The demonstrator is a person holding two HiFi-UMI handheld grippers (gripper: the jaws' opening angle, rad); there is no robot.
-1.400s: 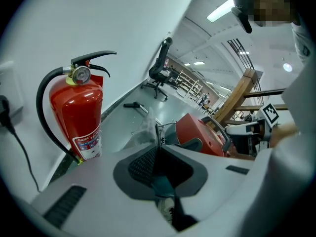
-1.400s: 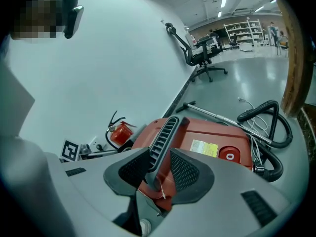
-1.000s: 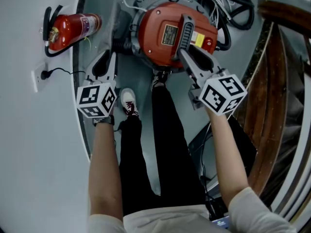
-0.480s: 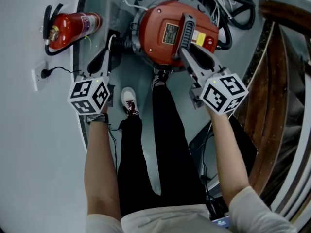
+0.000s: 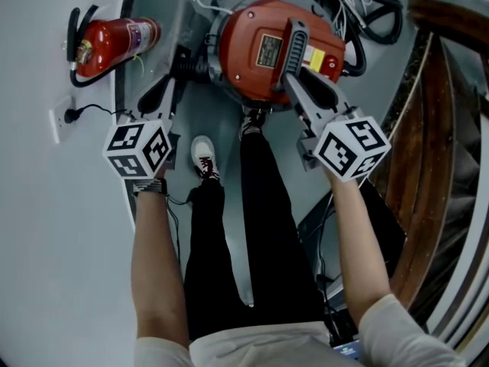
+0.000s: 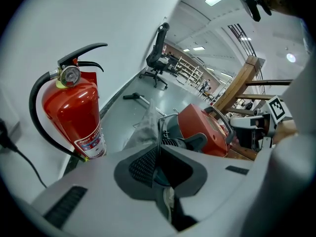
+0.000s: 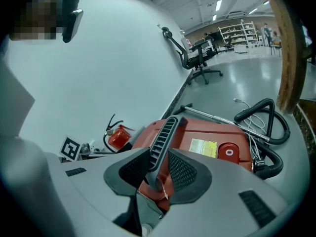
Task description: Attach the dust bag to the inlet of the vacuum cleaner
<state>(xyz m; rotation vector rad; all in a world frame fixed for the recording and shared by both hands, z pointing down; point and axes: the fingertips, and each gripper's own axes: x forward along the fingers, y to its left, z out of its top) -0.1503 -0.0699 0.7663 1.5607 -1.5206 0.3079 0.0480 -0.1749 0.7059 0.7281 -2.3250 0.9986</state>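
The red vacuum cleaner (image 5: 260,52) lies on the grey floor in front of my feet. My right gripper (image 5: 294,82) is shut on its grey ribbed handle (image 7: 163,137), with the pads pressing both sides. At the cleaner's left side sits the grey dust bag (image 5: 186,29), next to the dark ribbed inlet (image 5: 195,67). My left gripper (image 5: 174,75) has just been closing; in the left gripper view its jaws (image 6: 159,152) pinch the thin dark edge of the dust bag (image 6: 143,127). How the bag meets the inlet is hidden.
A red fire extinguisher (image 5: 111,44) lies by the wall at the left. A plug and cable (image 5: 69,117) hang on that wall. A black hose and cords (image 7: 261,117) lie behind the cleaner. A wooden frame (image 5: 428,128) stands at the right.
The left gripper's jaws have come together on the bag's edge, and its marker cube has shifted a little left and tilted. The right gripper has kept still on the handle.
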